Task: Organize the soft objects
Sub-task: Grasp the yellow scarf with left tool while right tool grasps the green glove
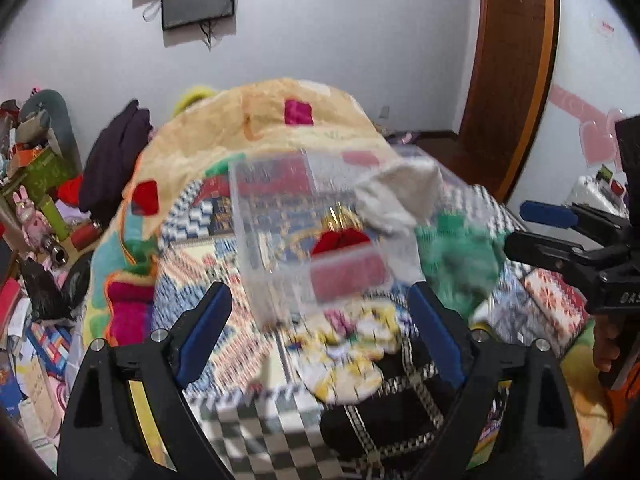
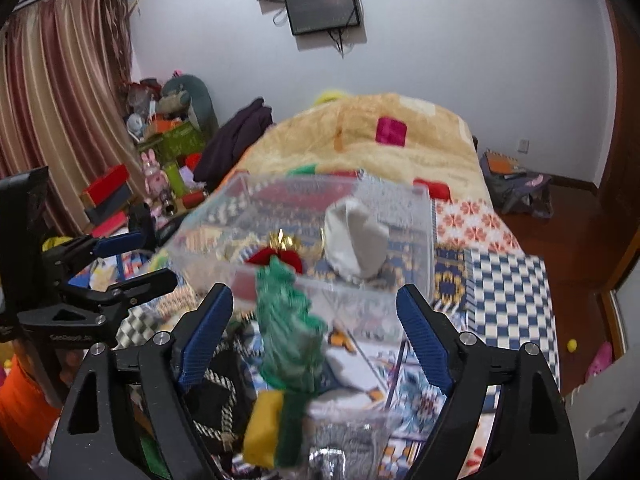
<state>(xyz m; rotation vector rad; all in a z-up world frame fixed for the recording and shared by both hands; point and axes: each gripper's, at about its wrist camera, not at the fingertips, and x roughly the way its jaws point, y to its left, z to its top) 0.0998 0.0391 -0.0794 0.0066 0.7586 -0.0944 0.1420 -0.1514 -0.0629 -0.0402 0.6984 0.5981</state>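
A clear plastic box stands on the patterned bed. Inside it are a red bow and a white soft piece. A green soft toy, blurred, lies just in front of the box, between my right gripper's open fingers; it is not held. My left gripper is open and empty, just before the box, above a yellow-and-white soft item. My right gripper is open. A black checked cloth lies below.
A big beige blanket is heaped behind the box. Clutter and boxes line the left wall by a curtain. A wooden door stands to the right. A bag lies on the floor.
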